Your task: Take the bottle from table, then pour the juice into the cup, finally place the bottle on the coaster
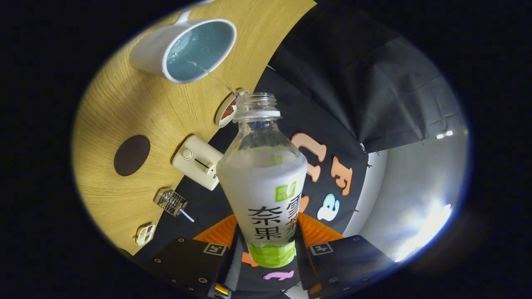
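Note:
My gripper (268, 245) is shut on a clear plastic bottle (264, 174) with a white and green label, both fingers pressing its lower body. The bottle has no cap and is tipped toward a white cup (183, 47) with a pale blue inside. A thin stream of liquid (212, 74) runs from the bottle's mouth into the cup, which holds some liquid with bubbles. A dark brown round coaster (131, 155) lies on the wooden table (124, 104), off to the side of the bottle and apart from the cup.
A cream box with a knob (198, 167) stands by the table's edge near the bottle. A small round dish (227, 109) sits behind the bottle's neck. A wire coil with a screw (172, 203) and a small white block (145, 234) lie nearer the fingers.

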### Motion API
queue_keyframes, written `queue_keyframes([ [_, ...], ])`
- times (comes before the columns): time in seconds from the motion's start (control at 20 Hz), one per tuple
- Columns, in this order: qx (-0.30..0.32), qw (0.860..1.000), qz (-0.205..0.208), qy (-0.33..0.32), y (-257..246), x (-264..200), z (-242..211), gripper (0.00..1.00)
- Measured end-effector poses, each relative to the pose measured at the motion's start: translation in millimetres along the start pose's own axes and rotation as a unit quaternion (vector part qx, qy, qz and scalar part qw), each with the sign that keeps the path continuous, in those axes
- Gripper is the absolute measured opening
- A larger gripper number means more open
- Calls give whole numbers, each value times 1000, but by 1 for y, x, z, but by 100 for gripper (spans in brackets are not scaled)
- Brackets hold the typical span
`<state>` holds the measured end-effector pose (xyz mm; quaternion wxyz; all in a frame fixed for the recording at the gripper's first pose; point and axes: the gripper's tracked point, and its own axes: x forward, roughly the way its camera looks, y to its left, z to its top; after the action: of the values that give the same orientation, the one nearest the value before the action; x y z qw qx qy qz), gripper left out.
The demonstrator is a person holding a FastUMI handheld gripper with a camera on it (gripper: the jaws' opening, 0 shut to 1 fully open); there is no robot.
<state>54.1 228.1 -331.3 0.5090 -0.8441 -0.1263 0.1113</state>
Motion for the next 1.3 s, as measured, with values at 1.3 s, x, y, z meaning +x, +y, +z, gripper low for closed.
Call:
queue_keyframes([
  [1.3, 328, 936, 102, 75, 21, -2, -18, 58],
])
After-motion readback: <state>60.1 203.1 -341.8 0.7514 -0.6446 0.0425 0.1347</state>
